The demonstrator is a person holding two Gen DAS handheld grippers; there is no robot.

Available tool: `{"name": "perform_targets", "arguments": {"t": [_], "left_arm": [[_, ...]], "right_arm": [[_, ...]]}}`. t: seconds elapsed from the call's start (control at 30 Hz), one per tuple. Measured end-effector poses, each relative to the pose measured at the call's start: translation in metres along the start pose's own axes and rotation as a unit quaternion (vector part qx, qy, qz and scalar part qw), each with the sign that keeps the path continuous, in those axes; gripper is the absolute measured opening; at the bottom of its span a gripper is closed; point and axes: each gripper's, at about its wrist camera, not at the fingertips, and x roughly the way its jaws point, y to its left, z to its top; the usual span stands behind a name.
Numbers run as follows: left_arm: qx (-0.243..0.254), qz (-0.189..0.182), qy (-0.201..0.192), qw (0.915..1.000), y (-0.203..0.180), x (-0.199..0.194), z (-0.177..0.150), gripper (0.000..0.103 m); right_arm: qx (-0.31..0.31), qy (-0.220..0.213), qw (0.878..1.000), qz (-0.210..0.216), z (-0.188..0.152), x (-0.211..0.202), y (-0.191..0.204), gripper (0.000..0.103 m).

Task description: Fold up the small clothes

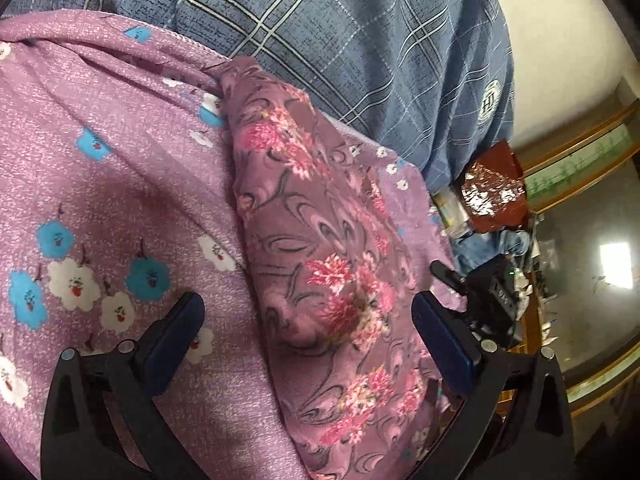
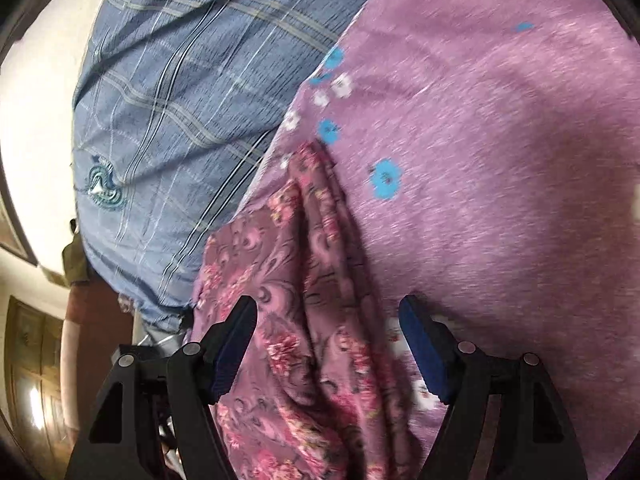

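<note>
Here, my left gripper (image 1: 308,312) stands wide open over the garment (image 1: 320,248), a mauve cloth printed with pink flowers, and grips nothing; the cloth runs between its blue pads (image 1: 444,344) without either clamping it. The garment lies bunched in a long ridge on a purple sheet (image 1: 100,184) dotted with blue and white flowers. My right gripper (image 2: 328,316) is also spread wide, with the same garment (image 2: 304,280) passing between its fingers, loose, not pinched. In the left view the right gripper (image 1: 480,296) shows just past the garment's far edge.

I see no container I can name. Beyond the sheet lies a blue plaid cover (image 1: 340,40). It carries a round white badge (image 1: 491,100) with letters that look like "HI", though I cannot read them surely. In the right view the cover (image 2: 172,100) shows a teal embroidered emblem (image 2: 102,188) with no legible writing. A red-brown packet (image 1: 494,192) with white marks sits past the bed's edge; its print is too blurred to read.
</note>
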Motion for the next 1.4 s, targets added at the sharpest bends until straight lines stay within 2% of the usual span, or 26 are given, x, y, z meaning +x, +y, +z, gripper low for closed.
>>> {"name": "perform_targets", "arguments": {"t": [0.07, 0.27, 0.47, 0.53, 0.57, 0.63, 0.73, 0.77, 0.8, 0.9, 1.0, 1.03, 1.1, 1.17, 1.27, 1.33, 1.4], "left_arm": [[-0.001, -0.011, 0.003, 0.9999, -0.001, 0.002, 0.001, 0.103], [0.005, -0.037, 0.015, 0.9992, -0.015, 0.015, 0.001, 0.103], [0.017, -0.009, 0.009, 0.9998, -0.023, 0.024, -0.003, 0.101], [0.014, 0.002, 0.002, 0.9999, -0.023, 0.024, -0.004, 0.096], [0.014, 0.009, 0.001, 0.9999, -0.023, 0.024, -0.004, 0.091], [0.015, 0.026, -0.004, 0.9995, -0.024, 0.023, -0.003, 0.08], [0.01, 0.043, -0.012, 0.999, -0.023, 0.02, -0.002, 0.063], [0.008, 0.053, -0.015, 0.9985, -0.023, 0.019, -0.002, 0.055], [0.008, 0.058, -0.016, 0.9981, -0.023, 0.018, -0.003, 0.048], [0.014, 0.062, -0.03, 0.9975, -0.03, 0.012, -0.005, 0.04], [0.035, 0.071, -0.045, 0.9958, -0.043, 0.007, -0.009, 0.039], [0.044, 0.086, -0.048, 0.9942, -0.048, 0.007, -0.01, 0.039], [0.043, 0.105, -0.04, 0.9927, -0.047, 0.012, -0.011, 0.046], [0.03, 0.116, -0.031, 0.9924, -0.038, 0.017, -0.012, 0.048], [-0.002, 0.093, -0.023, 0.9954, -0.027, 0.021, -0.011, 0.048], [-0.007, 0.08, -0.025, 0.9965, -0.025, 0.02, -0.01, 0.048], [-0.005, 0.076, -0.028, 0.9967, -0.025, 0.02, -0.012, 0.048]], "right_arm": [[-0.009, 0.018, 1.0, 0.014, -0.001, 0.009, 0.005, 0.076], [-0.039, 0.036, 0.998, 0.02, -0.008, 0.023, 0.021, 0.079], [-0.073, 0.033, 0.997, 0.003, -0.014, 0.029, 0.032, 0.081], [-0.081, 0.029, 0.996, -0.006, -0.017, 0.031, 0.036, 0.076], [-0.085, 0.025, 0.996, -0.013, -0.018, 0.031, 0.038, 0.067], [-0.09, 0.019, 0.995, -0.041, -0.02, 0.03, 0.04, 0.054], [-0.122, 0.006, 0.99, -0.077, -0.025, 0.027, 0.051, 0.042], [-0.136, 0.001, 0.987, -0.088, -0.028, 0.026, 0.056, 0.039], [-0.153, -0.005, 0.983, -0.102, -0.031, 0.024, 0.061, 0.037], [-0.191, -0.024, 0.972, -0.138, -0.041, 0.018, 0.075, 0.032], [-0.219, -0.041, 0.958, -0.18, -0.051, 0.014, 0.082, 0.031], [-0.231, -0.046, 0.952, -0.194, -0.055, 0.013, 0.084, 0.036], [-0.239, -0.04, 0.95, -0.2, -0.059, 0.01, 0.082, 0.044], [-0.226, -0.027, 0.956, -0.185, -0.057, 0.004, 0.072, 0.052], [-0.175, -0.046, 0.975, -0.127, -0.046, -0.014, 0.055, 0.052], [-0.133, -0.065, 0.986, -0.071, -0.032, -0.027, 0.041, 0.052], [-0.095, -0.074, 0.992, -0.022, -0.02, -0.031, 0.029, 0.052]]}}
